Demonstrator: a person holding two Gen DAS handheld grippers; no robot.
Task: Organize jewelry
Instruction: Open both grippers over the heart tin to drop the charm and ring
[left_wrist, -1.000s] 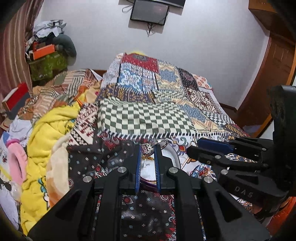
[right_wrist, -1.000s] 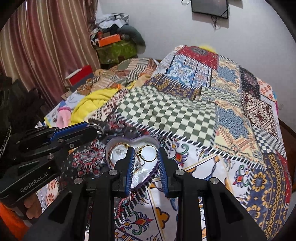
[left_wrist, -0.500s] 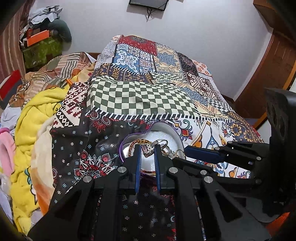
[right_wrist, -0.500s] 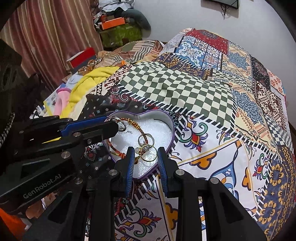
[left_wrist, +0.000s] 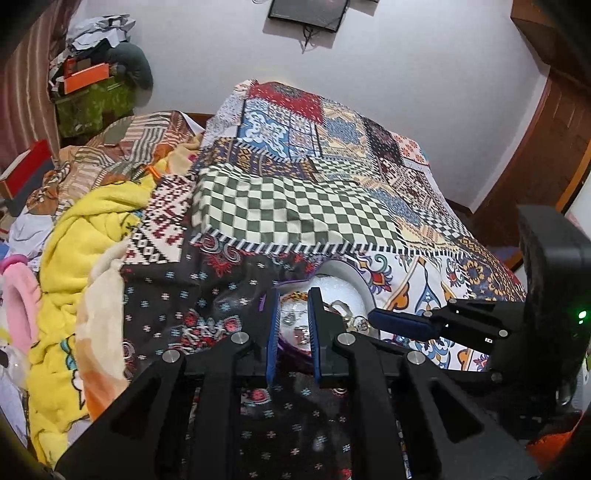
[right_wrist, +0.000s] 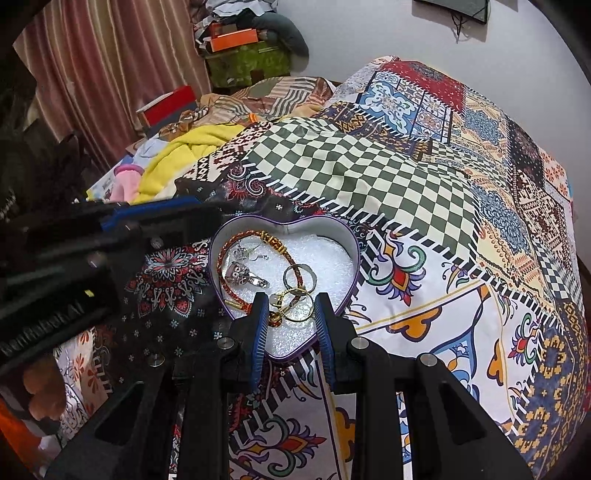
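The heart-shaped tin (right_wrist: 347, 242) sits on the patchwork bed (right_wrist: 461, 266) near its front edge, holding a red-and-gold bracelet (right_wrist: 226, 254) and rings (right_wrist: 299, 277). Both grippers hover at it with fingers parted and empty — the right gripper (right_wrist: 289, 317) over the tin's tip, the left gripper (left_wrist: 292, 319) at its other side.

A purple-rimmed heart-shaped tin (right_wrist: 352, 236) with white lining holds a red-and-gold braided cord bracelet (right_wrist: 236, 291). Green-and-cream checked cloth (right_wrist: 354, 173) lies behind.

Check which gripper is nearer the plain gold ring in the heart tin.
Right. The right gripper straddles the gold ring in the heart tin, jaws open. The left gripper sits off the tin's far-left rim, apart from the ring.
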